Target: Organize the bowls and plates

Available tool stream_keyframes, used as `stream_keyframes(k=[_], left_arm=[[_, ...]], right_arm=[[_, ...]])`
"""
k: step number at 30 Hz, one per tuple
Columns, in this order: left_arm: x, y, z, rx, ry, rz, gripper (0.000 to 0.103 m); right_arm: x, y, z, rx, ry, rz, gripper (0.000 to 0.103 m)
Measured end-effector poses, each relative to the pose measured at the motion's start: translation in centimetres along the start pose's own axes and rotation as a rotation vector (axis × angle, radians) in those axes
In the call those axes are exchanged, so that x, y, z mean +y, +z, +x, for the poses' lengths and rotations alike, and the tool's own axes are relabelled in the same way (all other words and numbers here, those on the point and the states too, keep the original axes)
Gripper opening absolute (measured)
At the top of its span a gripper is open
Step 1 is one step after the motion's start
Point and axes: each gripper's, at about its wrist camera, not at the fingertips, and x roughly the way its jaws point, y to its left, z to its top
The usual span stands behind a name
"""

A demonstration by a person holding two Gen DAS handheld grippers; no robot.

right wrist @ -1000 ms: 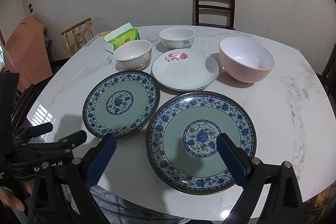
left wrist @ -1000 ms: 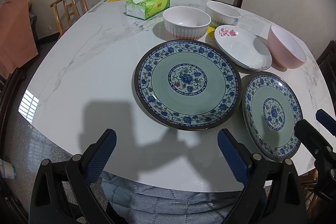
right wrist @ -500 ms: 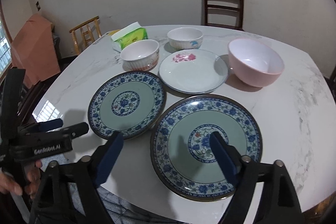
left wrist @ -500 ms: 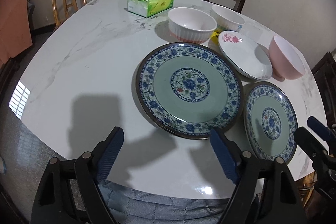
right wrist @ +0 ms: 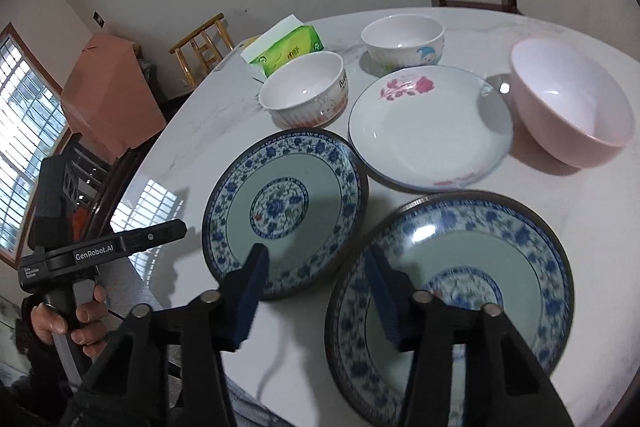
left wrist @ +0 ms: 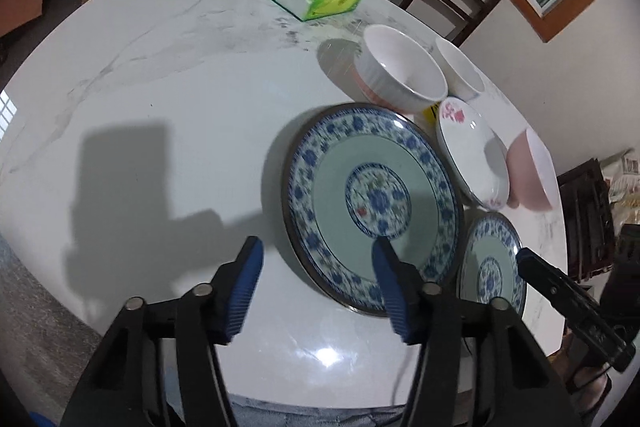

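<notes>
The near rim of the plate under the right tongs is blurred, and one finger covers its left edge. Beyond the left tongs, the plain bowl sits half hidden behind the ribbed bowl, and the pink bowl is too squeezed to read.

Two wrist views, shared plates

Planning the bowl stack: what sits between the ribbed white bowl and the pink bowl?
The white rose plate lies between the ribbed bowl and the pink bowl, clearest in the right wrist view.
</notes>
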Motion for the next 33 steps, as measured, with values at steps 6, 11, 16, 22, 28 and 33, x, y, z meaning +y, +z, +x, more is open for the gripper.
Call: stream_keyframes(k=[6, 11, 16, 22, 28, 33], left_arm=[[1.5, 1.6, 0.8, 0.032, -0.061, -0.029, 0.036], [2.3, 2.5, 1.8, 0.054, -0.097, -0.061, 0.029], [2.9, 3.1, 2.7, 0.071, -0.104, -0.080, 0.029], [3.8, 3.6, 3.5, 0.090, -0.109, -0.111, 0.029], [4.1, 4.0, 4.3, 0.102, -0.110, -0.105, 0.023], [3.8, 4.3, 5.0, 0.109, -0.112, -0.078, 0.019]], right_arm=[[-1.9, 2.6, 2.8, 0.068, 0.042, 0.074, 0.039], [-2.8, 3.8, 4.7, 0.108, 0.041, 0.100, 0.037], [-3.8, 4.7, 6.4, 0.128, 0.034, 0.120, 0.037], [-4.3, 5.2, 7.7, 0.147, 0.035, 0.119, 0.037], [-4.4, 5.4, 8.8, 0.173, 0.061, 0.119, 0.037], [-4.6, 5.3, 9.3, 0.185, 0.071, 0.111, 0.033]])
